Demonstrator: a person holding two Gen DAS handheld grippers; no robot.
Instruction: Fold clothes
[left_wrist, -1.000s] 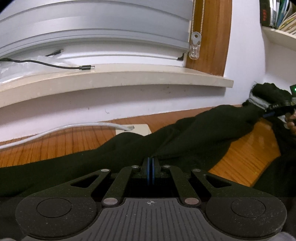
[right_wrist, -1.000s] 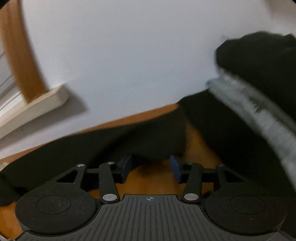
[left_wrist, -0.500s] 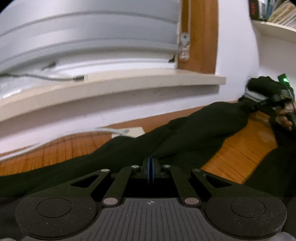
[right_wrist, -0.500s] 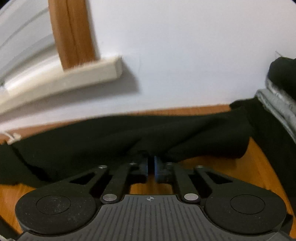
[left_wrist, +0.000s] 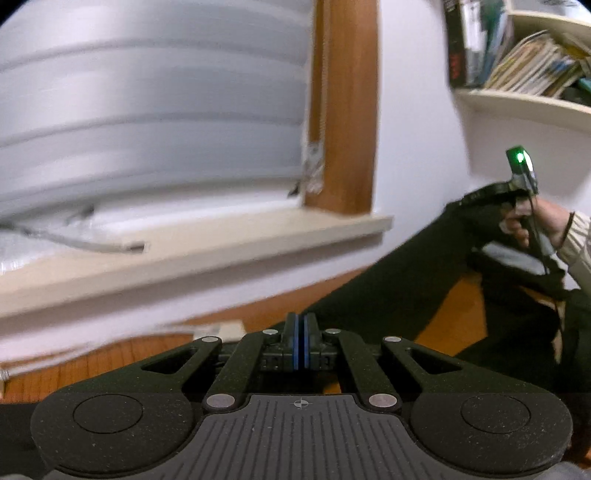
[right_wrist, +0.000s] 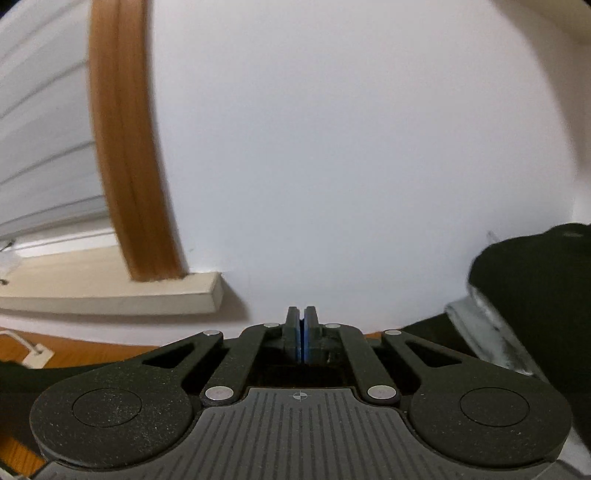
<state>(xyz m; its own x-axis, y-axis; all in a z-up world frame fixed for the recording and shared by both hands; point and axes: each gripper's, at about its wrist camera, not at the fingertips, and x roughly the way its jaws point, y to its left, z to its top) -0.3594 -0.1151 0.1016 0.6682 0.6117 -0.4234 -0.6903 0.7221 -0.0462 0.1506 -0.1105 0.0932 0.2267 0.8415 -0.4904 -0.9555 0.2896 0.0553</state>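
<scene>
Left wrist view: left claw (left_wrist: 300, 341) pinched shut on the black garment (left_wrist: 399, 280), which stretched up and right from it, off the wooden surface (left_wrist: 458, 317), to the right claw (left_wrist: 480, 195) gripped in a hand (left_wrist: 532, 218). Sill (left_wrist: 207, 240) and shelf (left_wrist: 517, 103) behind.

Right wrist view: right claw (right_wrist: 302, 341) closed; dark cloth below it, the pinch itself hidden. Folded pile (right_wrist: 517, 314) at right.

Risk, as judged: the taut cloth could slip from either thin pinch, or drag the pile.

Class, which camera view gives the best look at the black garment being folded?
The left wrist view: the black garment stretches across the wooden table to the right gripper. The right wrist view shows only dark edges of it behind the fingers.
</scene>
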